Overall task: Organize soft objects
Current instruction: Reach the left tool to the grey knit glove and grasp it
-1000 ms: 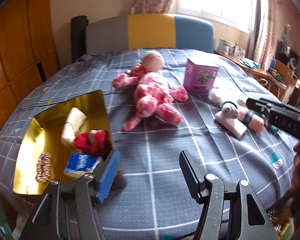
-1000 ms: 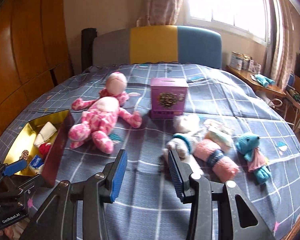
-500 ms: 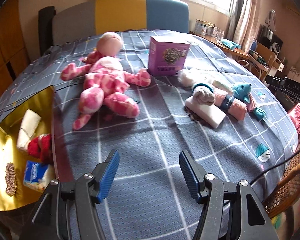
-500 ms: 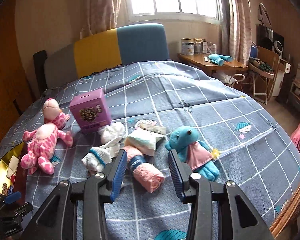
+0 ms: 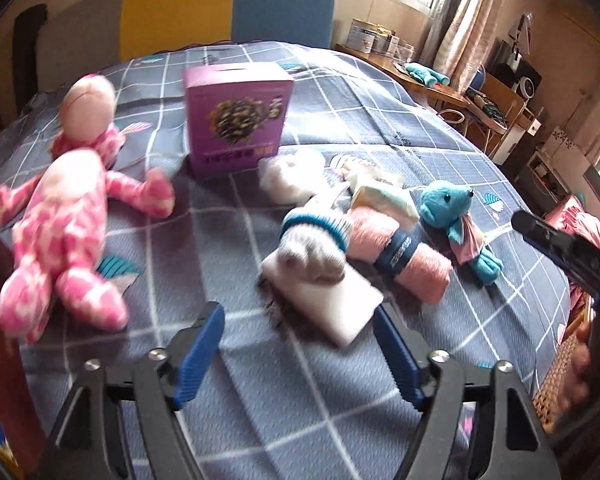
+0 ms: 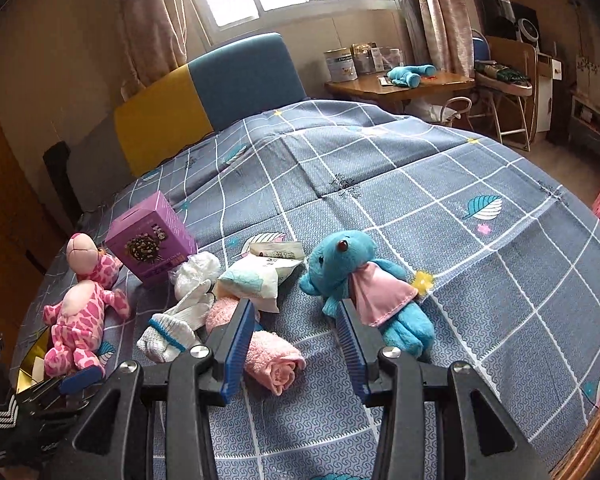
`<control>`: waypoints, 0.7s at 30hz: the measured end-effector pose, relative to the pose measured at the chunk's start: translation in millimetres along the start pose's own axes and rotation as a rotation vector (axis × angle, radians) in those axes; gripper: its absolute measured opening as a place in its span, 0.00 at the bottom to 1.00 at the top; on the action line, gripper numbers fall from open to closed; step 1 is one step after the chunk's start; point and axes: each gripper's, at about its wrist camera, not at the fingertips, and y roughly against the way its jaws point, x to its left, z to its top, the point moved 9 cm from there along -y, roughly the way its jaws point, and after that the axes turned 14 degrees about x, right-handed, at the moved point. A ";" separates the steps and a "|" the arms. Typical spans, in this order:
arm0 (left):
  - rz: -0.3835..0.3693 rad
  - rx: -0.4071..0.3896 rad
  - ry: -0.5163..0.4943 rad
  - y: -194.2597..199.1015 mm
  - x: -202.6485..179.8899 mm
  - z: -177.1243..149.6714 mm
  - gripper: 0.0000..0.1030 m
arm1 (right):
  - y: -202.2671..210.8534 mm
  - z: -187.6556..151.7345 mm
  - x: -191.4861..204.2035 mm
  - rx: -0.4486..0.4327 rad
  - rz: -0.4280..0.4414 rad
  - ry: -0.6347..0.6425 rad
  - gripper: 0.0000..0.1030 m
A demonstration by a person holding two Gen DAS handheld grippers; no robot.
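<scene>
On the checked bedspread point(image 5: 380, 128) lies a pile of soft things: a grey-white glove with a blue cuff point(image 5: 312, 244) on a white foam block point(image 5: 336, 308), a rolled pink towel point(image 5: 396, 256), a tissue pack point(image 5: 384, 196) and a blue plush bear point(image 5: 456, 216). A pink spotted plush doll point(image 5: 60, 224) sprawls at the left. My left gripper point(image 5: 300, 354) hovers just short of the foam block, its jaws opening, nothing between them. My right gripper point(image 6: 296, 320) is open and empty, with the pink towel point(image 6: 276, 360) by its left finger and the blue bear point(image 6: 364, 280) behind its right finger.
A purple carton point(image 5: 236, 120) stands behind the pile, with a white fluffy bundle point(image 5: 292, 176) beside it. A corner of the gold tray point(image 6: 30, 364) shows at the far left. The yellow and blue headboard point(image 6: 220, 92) and a wooden desk point(image 6: 400, 84) with tins lie beyond the bed.
Both views have swung right, away from the gold tray and onto the pile. The left jaws have spread wider. The right gripper has rolled and closed in on the towel and the blue bear.
</scene>
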 end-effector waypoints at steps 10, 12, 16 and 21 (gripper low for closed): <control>0.089 0.053 -0.104 -61.3 -13.9 53.2 0.52 | -0.4 -0.2 -3.6 0.012 0.053 -0.041 0.41; 0.081 0.088 -0.112 -73.1 -13.0 53.8 0.46 | -1.4 -0.5 -3.6 0.017 0.056 -0.043 0.41; 0.013 0.016 -0.097 -55.3 -9.4 50.9 0.40 | -3.7 -1.2 -2.7 0.026 0.057 -0.039 0.41; -0.023 -0.085 -0.073 -10.0 2.9 27.3 0.40 | -6.2 -3.2 -0.6 0.036 0.049 -0.028 0.41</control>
